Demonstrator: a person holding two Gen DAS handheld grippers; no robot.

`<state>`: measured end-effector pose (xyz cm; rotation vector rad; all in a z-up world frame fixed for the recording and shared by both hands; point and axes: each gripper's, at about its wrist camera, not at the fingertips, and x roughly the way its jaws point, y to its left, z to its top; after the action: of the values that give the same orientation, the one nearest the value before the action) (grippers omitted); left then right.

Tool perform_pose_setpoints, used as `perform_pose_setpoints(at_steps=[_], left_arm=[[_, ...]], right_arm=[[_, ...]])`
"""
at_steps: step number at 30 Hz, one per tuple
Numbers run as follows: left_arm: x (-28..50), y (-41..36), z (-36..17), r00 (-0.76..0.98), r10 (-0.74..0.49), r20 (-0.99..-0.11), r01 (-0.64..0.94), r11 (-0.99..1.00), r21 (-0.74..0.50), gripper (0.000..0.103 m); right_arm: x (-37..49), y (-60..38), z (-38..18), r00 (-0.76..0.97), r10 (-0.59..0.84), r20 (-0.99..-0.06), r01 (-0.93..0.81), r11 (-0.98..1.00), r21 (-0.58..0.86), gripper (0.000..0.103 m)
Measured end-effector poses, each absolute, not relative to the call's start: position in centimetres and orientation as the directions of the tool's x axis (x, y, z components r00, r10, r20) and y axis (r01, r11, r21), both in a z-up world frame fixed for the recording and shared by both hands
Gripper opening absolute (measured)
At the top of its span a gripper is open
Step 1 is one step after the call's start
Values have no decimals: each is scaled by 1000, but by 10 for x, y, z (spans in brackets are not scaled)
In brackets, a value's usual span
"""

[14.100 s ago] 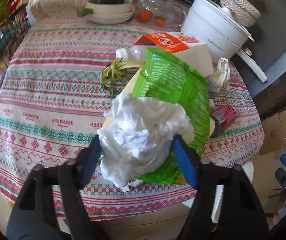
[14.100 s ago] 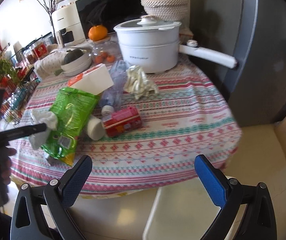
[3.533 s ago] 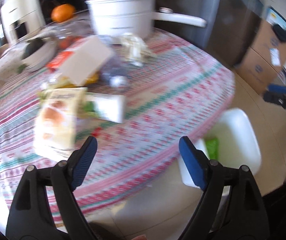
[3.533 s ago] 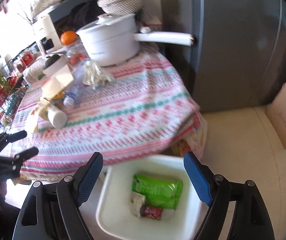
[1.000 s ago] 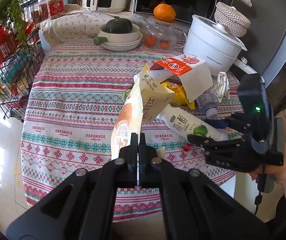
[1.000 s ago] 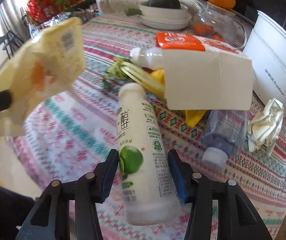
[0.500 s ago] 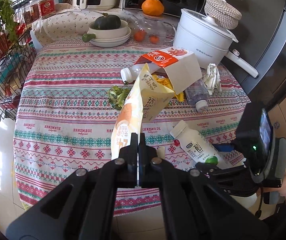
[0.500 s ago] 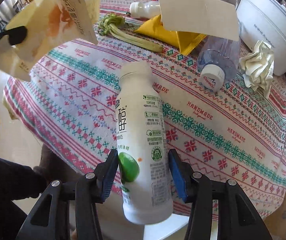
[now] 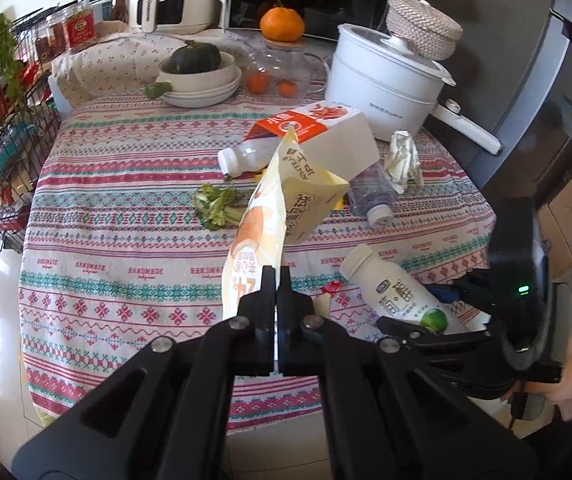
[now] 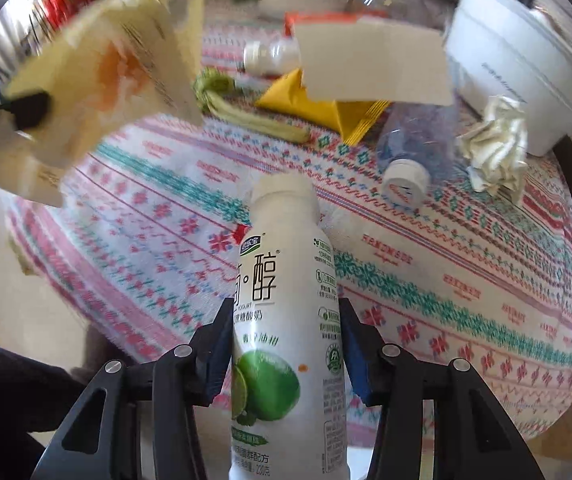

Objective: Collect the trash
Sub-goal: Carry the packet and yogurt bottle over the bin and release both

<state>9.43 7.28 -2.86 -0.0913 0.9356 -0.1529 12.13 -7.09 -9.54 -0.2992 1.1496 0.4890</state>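
left tongs (image 9: 277,280) pressed together on bottom edge of yellow snack bag (image 9: 274,216), crinkly film hanging stiffly up toward 12 o'clock, clear of worktop (image 9: 126,184) | right tongs (image 10: 286,344) closing on yogurt bottle (image 10: 286,320), pads at its smooth white plastic waist, cap at 12, lifted at cloth's edge; both likely bin-bound

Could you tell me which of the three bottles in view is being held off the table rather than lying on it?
The lime-label bottle, gripped between the right gripper's jaws; the clear bottle and the small white bottle lie on the tablecloth.

Yogurt bottle (image 10: 286,320) btwn closing R gripper (image 10: 286,344)
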Motion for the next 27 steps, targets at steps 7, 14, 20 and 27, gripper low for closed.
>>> perform_pose_setpoints(at_steps=[7, 14, 20, 27], left_arm=[[82, 41, -25, 574, -240, -783, 178, 970, -167, 1], [64, -2, -20, 554, -310, -772, 304, 939, -158, 1], [47, -43, -21, 509, -378, -773, 406, 898, -172, 1], [28, -101, -42, 424, -414, -806, 521, 839, -157, 1]], right_arm=[[77, -132, -63, 394, 299, -869, -455, 885, 99, 50], [46, -193, -42, 457, 292, -840, -384, 917, 109, 50], [24, -248, -40, 473, 277, -837, -256, 952, 170, 50], [-2, -302, -52, 459, 224, -860, -158, 973, 169, 50]])
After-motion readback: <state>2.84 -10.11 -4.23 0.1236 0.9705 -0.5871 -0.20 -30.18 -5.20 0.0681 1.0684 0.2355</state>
